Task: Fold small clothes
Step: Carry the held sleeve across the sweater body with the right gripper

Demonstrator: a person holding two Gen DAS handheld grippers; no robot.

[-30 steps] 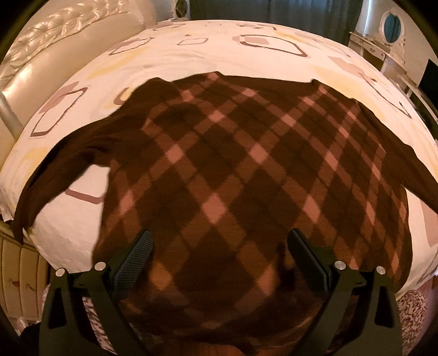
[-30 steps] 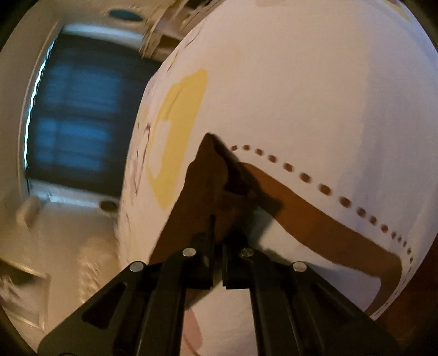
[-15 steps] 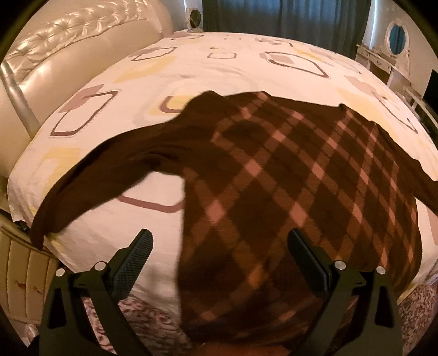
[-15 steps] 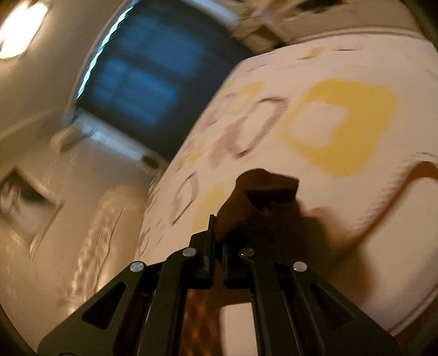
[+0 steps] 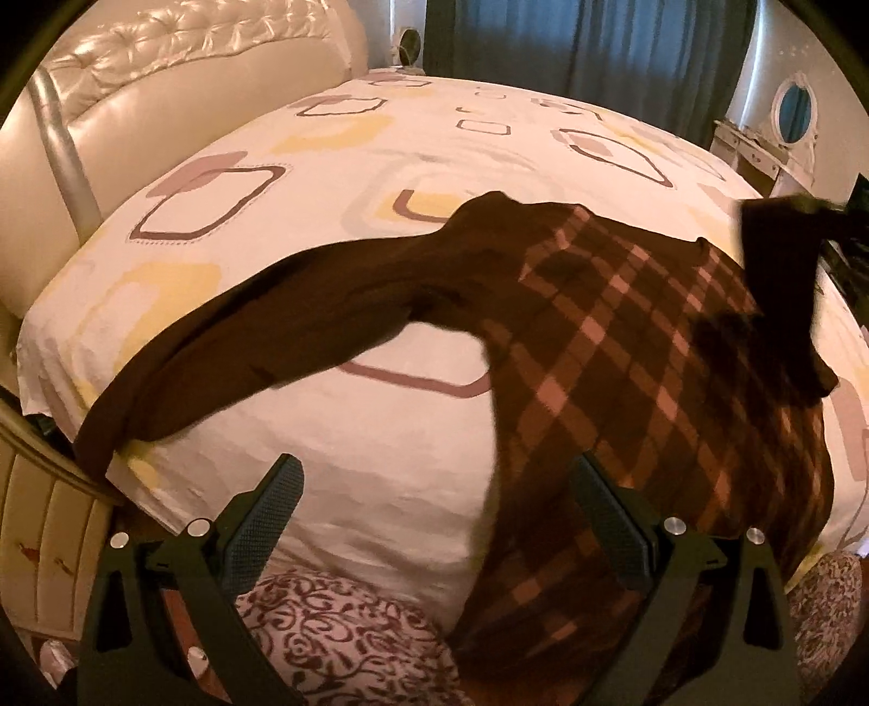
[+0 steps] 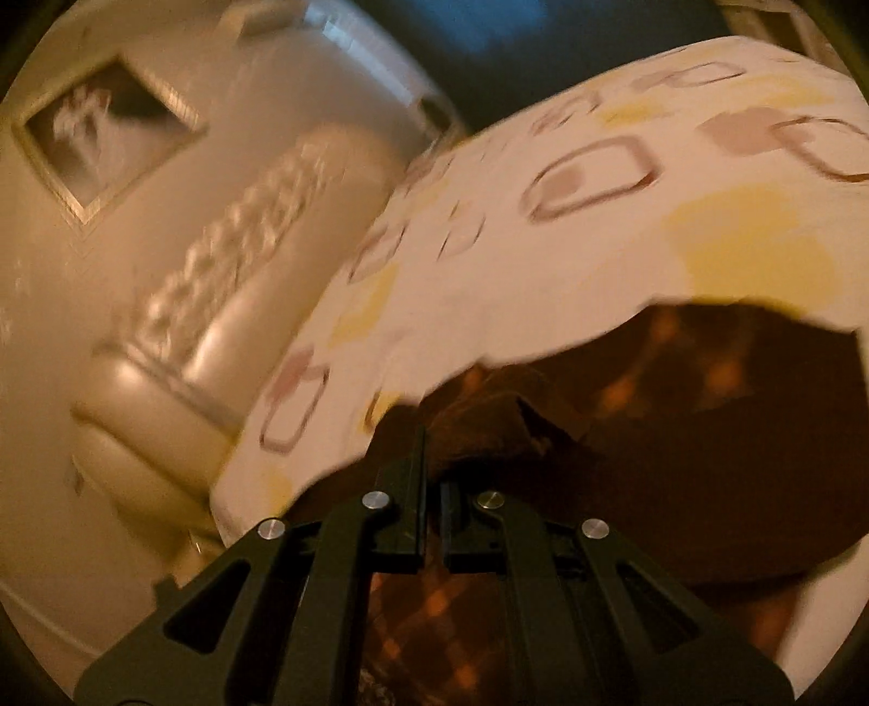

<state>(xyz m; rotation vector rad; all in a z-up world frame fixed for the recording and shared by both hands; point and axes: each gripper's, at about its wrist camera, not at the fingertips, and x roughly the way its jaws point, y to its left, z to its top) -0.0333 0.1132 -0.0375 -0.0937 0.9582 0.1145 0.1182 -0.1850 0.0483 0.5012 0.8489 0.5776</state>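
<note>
A dark brown sweater with a pink diamond pattern (image 5: 641,369) lies face up on the bed (image 5: 380,451). Its left sleeve (image 5: 260,347) stretches out to the bed's left edge and hangs over it. My left gripper (image 5: 434,510) is open and empty, above the bed's near edge beside the sweater's hem. My right gripper (image 6: 432,440) is shut on the cuff of the right sleeve (image 6: 478,429) and holds it lifted above the sweater's body (image 6: 706,380). The raised sleeve also shows at the right in the left wrist view (image 5: 782,282).
A padded cream headboard (image 5: 163,92) stands at the left. Dark curtains (image 5: 586,49) hang behind the bed. A white dresser with a round mirror (image 5: 782,130) stands at the far right. A patterned rug (image 5: 347,641) lies below the bed's near edge.
My left gripper has moved left, off the sweater's hem. My right gripper has lifted the right sleeve's cuff off the bed and swung it over the sweater's body.
</note>
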